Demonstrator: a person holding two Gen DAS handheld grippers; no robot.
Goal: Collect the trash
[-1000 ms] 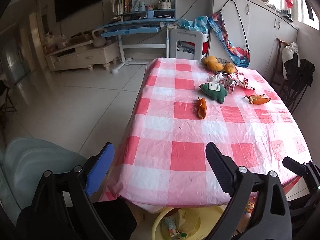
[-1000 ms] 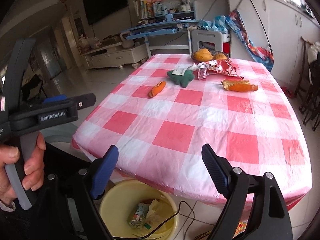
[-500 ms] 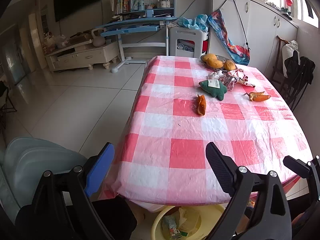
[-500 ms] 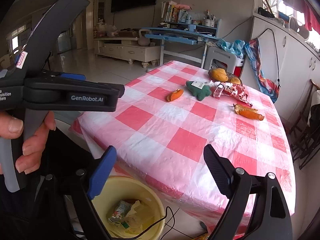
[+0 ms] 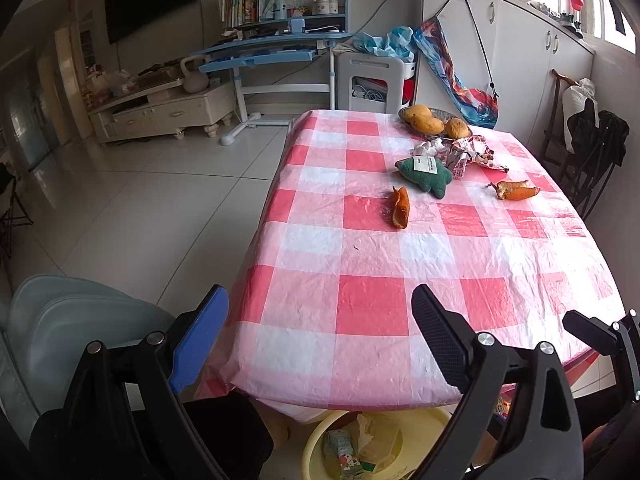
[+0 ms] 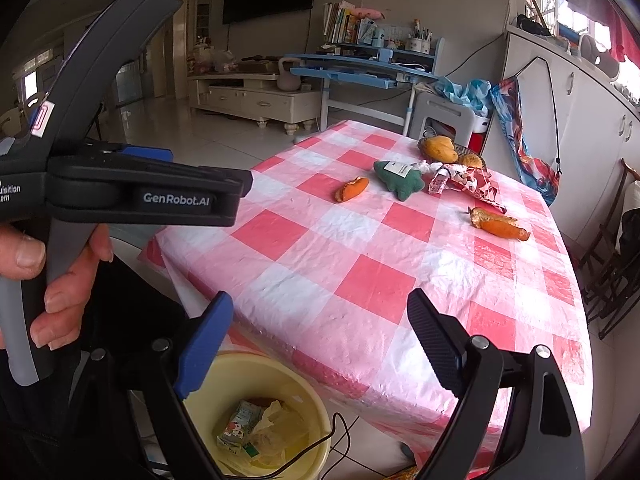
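Two orange peels lie on the pink checked table: one mid-table (image 5: 400, 210) (image 6: 351, 189), one toward the right (image 5: 516, 190) (image 6: 498, 223). A crumpled red-and-white wrapper (image 5: 466, 153) (image 6: 466, 180) lies behind a green plush toy (image 5: 425, 173) (image 6: 400, 179). A yellow bin (image 5: 362, 446) (image 6: 256, 408) with a carton and paper stands on the floor under the table's near edge. My left gripper (image 5: 320, 330) hangs open over the near edge, nothing between its fingers. My right gripper (image 6: 320, 330) is open too, above the bin and table corner. A hand holds the left gripper's body (image 6: 132, 196).
A dish of mangoes (image 5: 432, 120) sits at the table's far end. A pale blue chair (image 5: 72, 328) stands at the near left, dark chairs (image 5: 592, 148) at the right. White cabinets, a blue desk and bare tiled floor lie beyond.
The right gripper view has rolled and shifted, so the table now slants and the left gripper's body looms larger at the left. The left gripper has stayed put. Both stay open.
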